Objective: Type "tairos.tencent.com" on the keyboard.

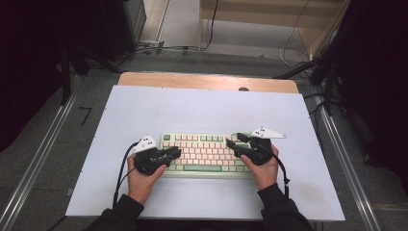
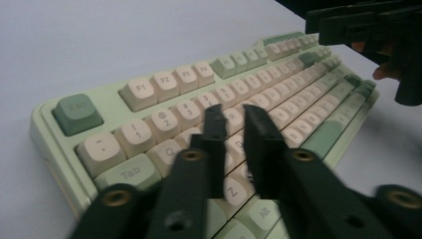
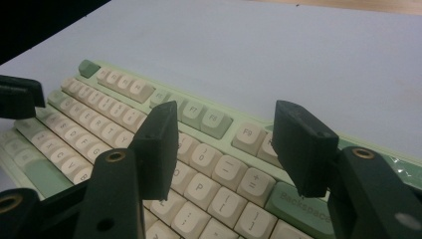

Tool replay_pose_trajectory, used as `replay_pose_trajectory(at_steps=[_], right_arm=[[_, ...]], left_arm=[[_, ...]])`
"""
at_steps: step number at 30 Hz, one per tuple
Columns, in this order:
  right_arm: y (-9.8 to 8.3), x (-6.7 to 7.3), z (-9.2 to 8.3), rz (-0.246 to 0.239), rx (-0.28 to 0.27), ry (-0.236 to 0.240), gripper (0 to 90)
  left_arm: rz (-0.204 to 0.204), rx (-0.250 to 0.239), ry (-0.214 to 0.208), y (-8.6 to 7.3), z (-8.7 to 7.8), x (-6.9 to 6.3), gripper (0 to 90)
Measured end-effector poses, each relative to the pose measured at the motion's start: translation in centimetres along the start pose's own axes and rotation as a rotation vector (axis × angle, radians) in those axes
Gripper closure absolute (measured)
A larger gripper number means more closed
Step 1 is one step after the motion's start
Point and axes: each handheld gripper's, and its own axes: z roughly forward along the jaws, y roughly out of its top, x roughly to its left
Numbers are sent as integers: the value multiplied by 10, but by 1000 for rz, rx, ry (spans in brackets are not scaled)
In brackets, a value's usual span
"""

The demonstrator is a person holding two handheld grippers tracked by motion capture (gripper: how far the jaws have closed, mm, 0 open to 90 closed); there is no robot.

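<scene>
A pale green keyboard (image 1: 204, 151) with cream keys lies on the white table top (image 1: 202, 108), near its front edge. My left gripper (image 1: 177, 152) hovers over the keyboard's left end. In the left gripper view its jaws (image 2: 234, 112) stand close together above the Q and W keys of the keyboard (image 2: 149, 89), with a narrow gap and nothing between them. My right gripper (image 1: 233, 140) is over the right end. In the right gripper view it (image 3: 226, 114) is wide open above the number row and Backspace of the keyboard (image 3: 124, 89), holding nothing.
A wooden strip (image 1: 207, 81) runs along the table's far edge. Metal rails (image 1: 43, 154) flank the table on both sides, and cables (image 1: 159, 48) lie on the floor beyond. Bare white table top surrounds the keyboard.
</scene>
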Motion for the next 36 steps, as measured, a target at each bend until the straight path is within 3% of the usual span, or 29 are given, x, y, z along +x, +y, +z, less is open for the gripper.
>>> replay_pose_trajectory(at_steps=[1,9,19,27,30,31,33,36], right_arm=[[-1,0,0,0,-1,-2,423],[-4,2,0,-8,9,-3,425],[-6,2,0,-1,15,-5,427],[-7,1,-2,0,15,-7,428],[-7,1,-1,-2,18,-7,429],[-7,1,-1,-2,20,-6,429],[-7,2,-1,0,21,-7,429],[-6,1,-2,0,15,-6,429]], left_arm=[[2,-6,-3,1,0,-1,899],[10,13,-2,3,1,-1,900],[95,86,33,4,12,-6,900],[87,122,46,4,17,-3,900],[72,159,41,3,21,-1,900],[60,158,29,3,21,0,900],[72,144,34,4,20,-2,900],[61,77,-14,8,12,-2,866]])
